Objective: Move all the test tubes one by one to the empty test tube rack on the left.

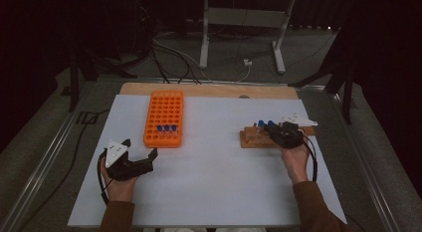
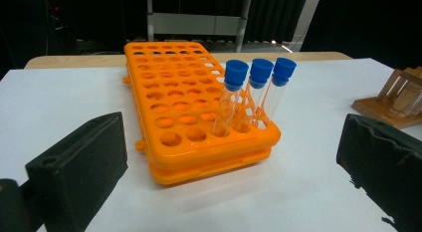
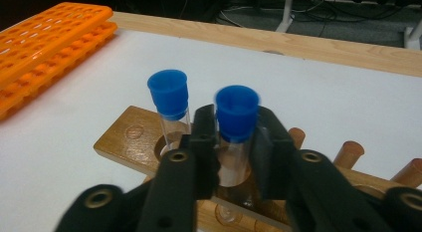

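An orange tube rack [image 1: 163, 112] lies at the left middle of the white table, with three blue-capped clear tubes [image 2: 259, 87] upright in its near row. My left gripper [image 1: 141, 147] rests in front of that rack, open wide, with nothing between its jaws; its pads [image 2: 79, 162] frame the rack [image 2: 184, 107]. On the right stands a wooden tube rack [image 1: 248, 137]. My right gripper [image 3: 234, 142] is shut on a blue-capped tube [image 3: 237, 112] that stands in this wooden rack [image 3: 124, 137]. A second blue-capped tube [image 3: 169, 95] stands just to its left, untouched.
The white table top [image 1: 214, 172] has open room between the two racks and along its front. Wooden pegs [image 3: 348, 152] stick up from the far side of the wooden rack. Cables and metal table legs [image 1: 204, 38] lie on the floor beyond the table.
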A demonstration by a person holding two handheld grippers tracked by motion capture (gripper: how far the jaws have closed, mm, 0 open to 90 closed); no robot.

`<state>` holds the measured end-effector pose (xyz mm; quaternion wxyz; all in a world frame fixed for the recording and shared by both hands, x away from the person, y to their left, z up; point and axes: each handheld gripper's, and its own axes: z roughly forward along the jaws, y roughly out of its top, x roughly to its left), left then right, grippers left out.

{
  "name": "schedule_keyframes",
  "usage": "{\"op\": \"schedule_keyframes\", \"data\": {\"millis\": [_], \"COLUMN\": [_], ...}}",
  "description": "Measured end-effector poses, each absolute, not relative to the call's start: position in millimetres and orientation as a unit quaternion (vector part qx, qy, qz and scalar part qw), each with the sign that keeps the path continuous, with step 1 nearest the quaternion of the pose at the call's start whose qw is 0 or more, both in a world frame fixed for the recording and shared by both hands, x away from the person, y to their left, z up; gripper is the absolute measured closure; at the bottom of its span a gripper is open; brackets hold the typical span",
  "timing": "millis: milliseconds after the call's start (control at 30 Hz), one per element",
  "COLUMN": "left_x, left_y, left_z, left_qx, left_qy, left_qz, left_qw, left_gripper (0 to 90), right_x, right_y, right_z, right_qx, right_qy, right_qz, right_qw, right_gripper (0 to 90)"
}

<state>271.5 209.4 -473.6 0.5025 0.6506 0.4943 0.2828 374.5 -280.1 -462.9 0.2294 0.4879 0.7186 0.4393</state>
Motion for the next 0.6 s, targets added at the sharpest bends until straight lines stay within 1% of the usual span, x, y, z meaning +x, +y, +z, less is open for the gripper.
{"op": "schedule_keyframes", "data": {"millis": [233,433,600], "left_x": [272,272,272], "left_y": [209,210,209], "left_z": [-475,-476,-476], "left_qx": [0.652,0.652,0.652], "left_qy": [0.495,0.497,0.497], "left_qz": [0.283,0.281,0.284], "left_qw": [0.5,0.499,0.498], "left_gripper": [0.7,0.7,0.7], "right_x": [370,356,352], "right_y": [-282,-287,-294], "right_z": [-458,-443,-435], "right_qx": [0.486,0.473,0.471], "right_qy": [0.712,0.695,0.684], "right_qz": [0.448,0.474,0.488], "right_qw": [0.237,0.261,0.27], "right_gripper": [76.7,76.8,76.8]}}
